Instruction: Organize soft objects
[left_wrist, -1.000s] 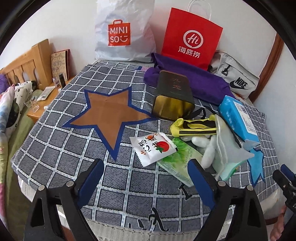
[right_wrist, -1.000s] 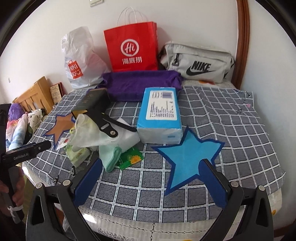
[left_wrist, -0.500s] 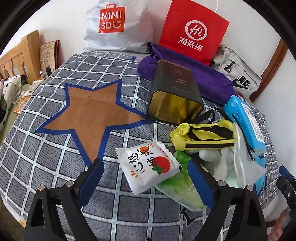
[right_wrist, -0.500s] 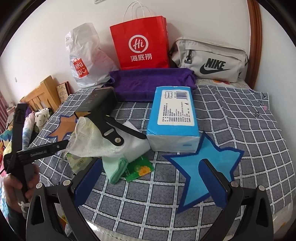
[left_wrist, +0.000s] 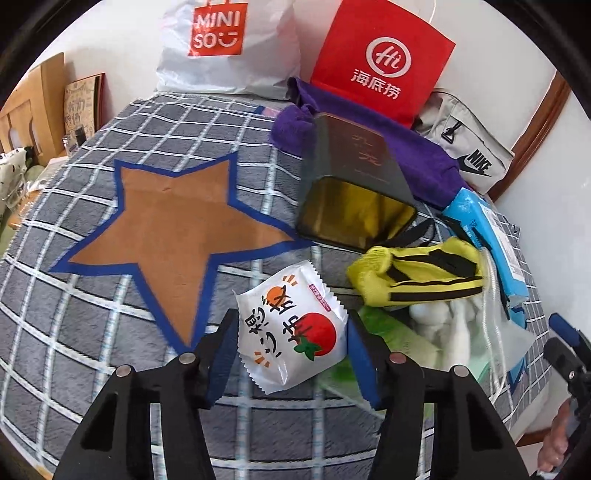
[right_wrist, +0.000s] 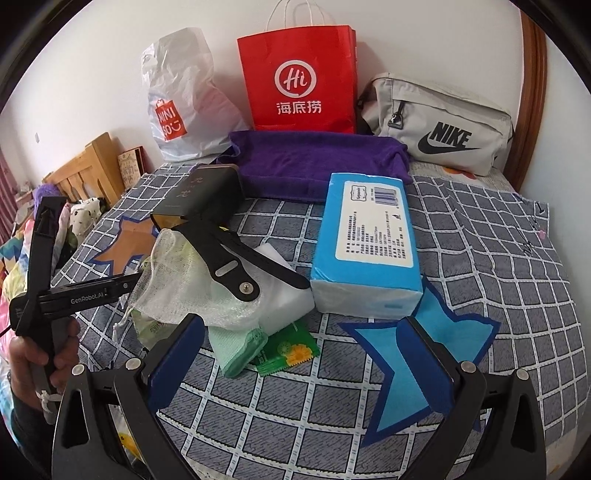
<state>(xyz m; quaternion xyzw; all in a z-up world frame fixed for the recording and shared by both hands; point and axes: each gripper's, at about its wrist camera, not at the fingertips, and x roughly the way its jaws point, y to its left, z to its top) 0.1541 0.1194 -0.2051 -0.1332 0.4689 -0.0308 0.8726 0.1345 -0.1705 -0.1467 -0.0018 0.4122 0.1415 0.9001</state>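
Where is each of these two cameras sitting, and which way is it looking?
Left wrist: sits on the left gripper, looking down along its fingers; its jaws have just been closing around the white snack packet beside the brown star.
Right wrist: sits on the right gripper, looking down over its open fingers at the blue star and blue tissue pack; a hand holding the other gripper shows at left.
Shared: red bag, purple towel, dark tin.

A home bedroom; a bed under a grey checked bedspread (right_wrist: 480, 258), a wooden headboard (right_wrist: 532, 92), shopping bags (right_wrist: 299, 77) against the wall.
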